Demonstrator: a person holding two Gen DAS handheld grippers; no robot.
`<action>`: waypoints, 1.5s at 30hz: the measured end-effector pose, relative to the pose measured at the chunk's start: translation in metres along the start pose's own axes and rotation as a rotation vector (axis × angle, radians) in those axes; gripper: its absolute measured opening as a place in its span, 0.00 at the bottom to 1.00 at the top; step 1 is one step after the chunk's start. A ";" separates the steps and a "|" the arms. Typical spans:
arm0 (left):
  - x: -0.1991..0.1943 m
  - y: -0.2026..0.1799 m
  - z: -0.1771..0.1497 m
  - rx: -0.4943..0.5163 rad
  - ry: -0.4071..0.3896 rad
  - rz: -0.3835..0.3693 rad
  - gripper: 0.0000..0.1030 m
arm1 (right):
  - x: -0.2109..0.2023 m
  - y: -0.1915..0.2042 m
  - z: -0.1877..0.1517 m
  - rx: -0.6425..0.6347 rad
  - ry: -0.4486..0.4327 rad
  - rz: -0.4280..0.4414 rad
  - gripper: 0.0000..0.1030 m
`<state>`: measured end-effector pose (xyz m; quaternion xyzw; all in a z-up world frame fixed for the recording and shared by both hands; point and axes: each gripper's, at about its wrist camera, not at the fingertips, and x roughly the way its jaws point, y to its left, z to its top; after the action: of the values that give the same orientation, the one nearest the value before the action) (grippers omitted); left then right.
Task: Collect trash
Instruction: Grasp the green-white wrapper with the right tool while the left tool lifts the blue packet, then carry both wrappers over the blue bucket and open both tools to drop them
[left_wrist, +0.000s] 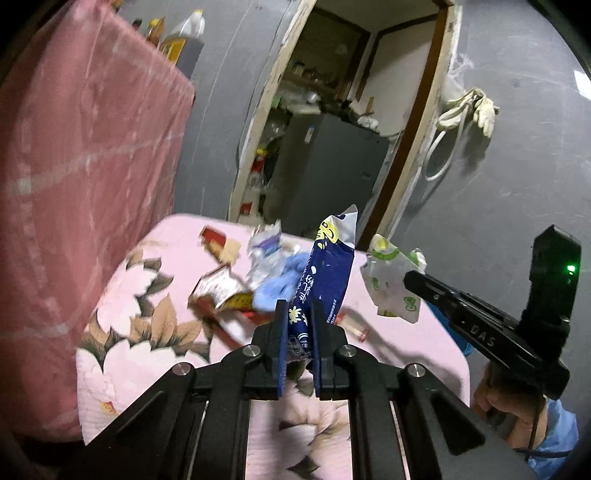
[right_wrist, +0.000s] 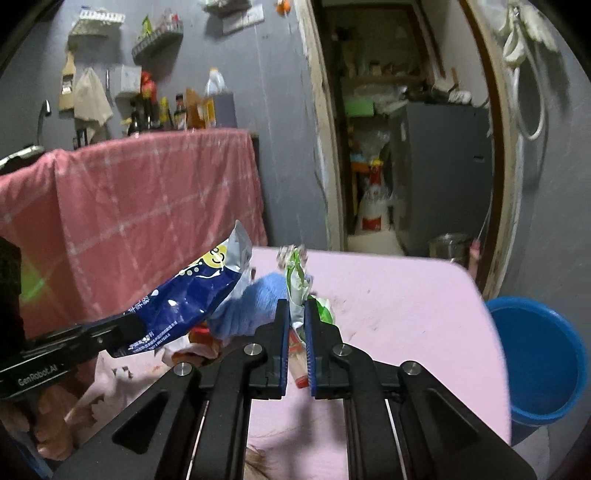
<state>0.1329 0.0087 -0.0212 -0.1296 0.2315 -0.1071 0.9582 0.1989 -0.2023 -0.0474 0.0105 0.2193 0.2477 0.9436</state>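
My left gripper (left_wrist: 297, 308) is shut on a dark blue snack bag (left_wrist: 327, 273) and holds it upright above the pink flowered table (left_wrist: 155, 343). The bag also shows in the right wrist view (right_wrist: 192, 299), at the left. My right gripper (right_wrist: 296, 308) is shut on a white and green wrapper (right_wrist: 297, 286), lifted off the table; the wrapper also shows in the left wrist view (left_wrist: 393, 280). More trash lies on the table: a light blue glove (left_wrist: 280, 286), a red and yellow carton (left_wrist: 221, 288) and a silver wrapper (left_wrist: 264, 251).
A blue bin (right_wrist: 541, 362) stands beside the table's right edge. A counter draped in pink cloth (right_wrist: 140, 206) stands to the left, with bottles (right_wrist: 166, 110) on top. An open doorway (left_wrist: 332, 129) lies behind the table. A red-capped tube (right_wrist: 299, 365) lies under my right fingers.
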 end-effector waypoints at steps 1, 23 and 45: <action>-0.002 -0.005 0.002 0.009 -0.022 0.005 0.08 | -0.006 -0.001 0.002 -0.002 -0.021 -0.008 0.06; 0.100 -0.182 0.047 0.160 -0.180 -0.171 0.08 | -0.130 -0.107 0.043 -0.032 -0.408 -0.307 0.06; 0.284 -0.257 -0.015 0.203 0.355 -0.090 0.09 | -0.066 -0.271 -0.047 0.319 -0.055 -0.390 0.06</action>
<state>0.3354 -0.3121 -0.0753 -0.0216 0.3789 -0.1935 0.9047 0.2532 -0.4748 -0.0974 0.1235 0.2275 0.0227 0.9656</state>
